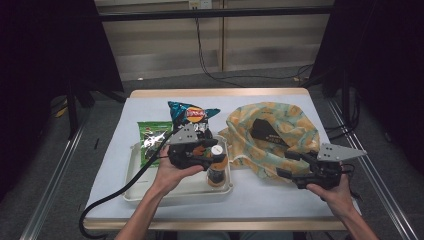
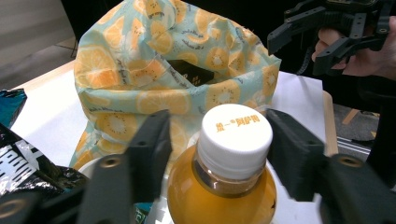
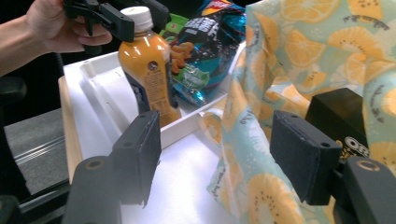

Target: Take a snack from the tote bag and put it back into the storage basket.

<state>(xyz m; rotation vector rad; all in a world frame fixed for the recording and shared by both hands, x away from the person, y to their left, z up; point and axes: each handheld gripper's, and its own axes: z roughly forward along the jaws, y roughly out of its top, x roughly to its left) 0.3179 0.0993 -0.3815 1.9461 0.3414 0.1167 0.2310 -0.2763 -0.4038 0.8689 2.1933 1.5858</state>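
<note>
White covering is spread over the wooden table point(image 1: 150, 93), with dark drapes to either side and a panelled wall behind. From the high view, a white tray point(image 1: 134, 176) is seen at the left half of the table and a bag printed with orange slices point(image 1: 280, 131) at the right half, just beside the tray.

Tray contents: an orange drink bottle point(image 1: 217, 167) standing upright at the right end, a dark blue snack bag point(image 1: 192, 116) propped at the far side, and a green packet point(image 1: 152, 136) at the far left. The bag's mouth is open, and a black box point(image 1: 264, 131) lies inside it.

The left gripper point(image 1: 212, 150) is held over the bottle. In the left gripper view the white cap point(image 2: 236, 134), with printed characters on top, is seen between the two jaws; a gap is visible on each side, so the bottle is straddled at the neck and not gripped. The label point(image 3: 156, 88) on the bottle's side is made out in the right gripper view.

The right gripper point(image 1: 285, 162) is held at the near edge of the bag. In the right gripper view its jaws stand apart, the bag's fabric edge lies between them, and whether the pads touch the fabric cannot be told.
</note>
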